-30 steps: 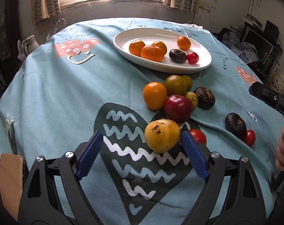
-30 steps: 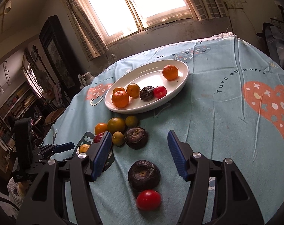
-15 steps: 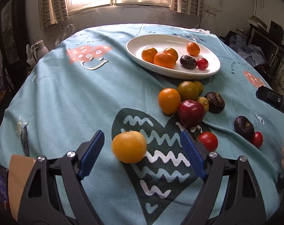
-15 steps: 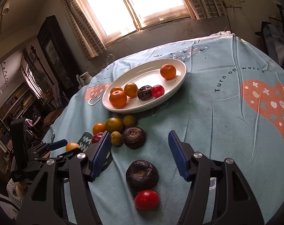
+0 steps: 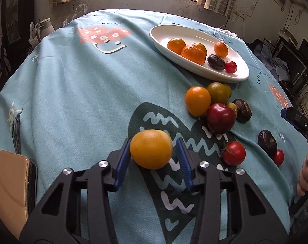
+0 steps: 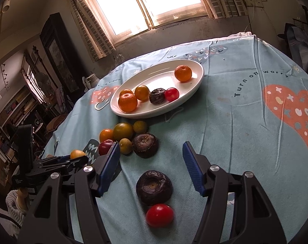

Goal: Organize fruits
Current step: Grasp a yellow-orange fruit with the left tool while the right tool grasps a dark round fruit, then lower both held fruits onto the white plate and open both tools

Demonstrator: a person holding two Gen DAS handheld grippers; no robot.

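Plate (image 5: pixel 196 72): far side, partly filled.
Yellow fruit (image 5: pixel 151 149): on the cloth; round, smooth, likely slippery; take it at its widest.
My left gripper (image 5: pixel 151 160): just closed around it.
My right gripper (image 6: pixel 151 162): half open, empty.

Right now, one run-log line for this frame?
left tool: just closed on yellow fruit | right tool: open over dark fruit | plate: six fruits
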